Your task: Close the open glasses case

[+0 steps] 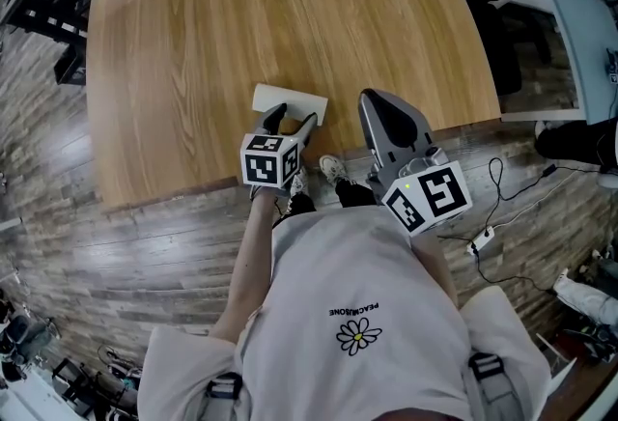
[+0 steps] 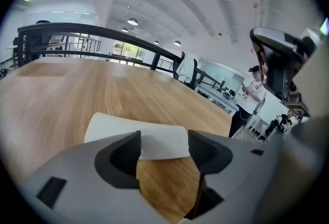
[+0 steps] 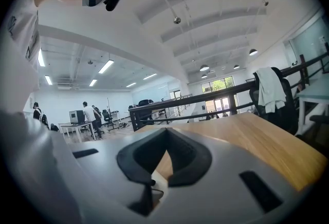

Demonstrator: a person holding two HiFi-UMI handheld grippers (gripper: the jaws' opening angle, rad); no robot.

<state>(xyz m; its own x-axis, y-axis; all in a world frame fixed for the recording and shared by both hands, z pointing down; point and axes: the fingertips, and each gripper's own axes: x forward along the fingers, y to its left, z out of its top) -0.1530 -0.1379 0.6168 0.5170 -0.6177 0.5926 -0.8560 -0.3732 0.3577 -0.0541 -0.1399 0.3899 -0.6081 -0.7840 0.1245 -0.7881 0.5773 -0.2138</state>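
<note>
Wood-plank floor (image 1: 116, 245) with a cable (image 1: 502, 207) lies nearest. By the wooden surface's (image 1: 241, 14) near edge, the left tongs (image 1: 295, 115), spread and empty, front the flat white glasses case (image 1: 290, 100), whose long axis follows that edge. The right tongs (image 1: 370, 100), clenched on nothing, hover beside. A black railing (image 2: 103, 30) stands beyond.

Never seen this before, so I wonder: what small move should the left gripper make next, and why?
Probably ease the left gripper forward over the white case: its jaws stand apart, and the case lies flat on the table just ahead of them, ungripped.
</note>
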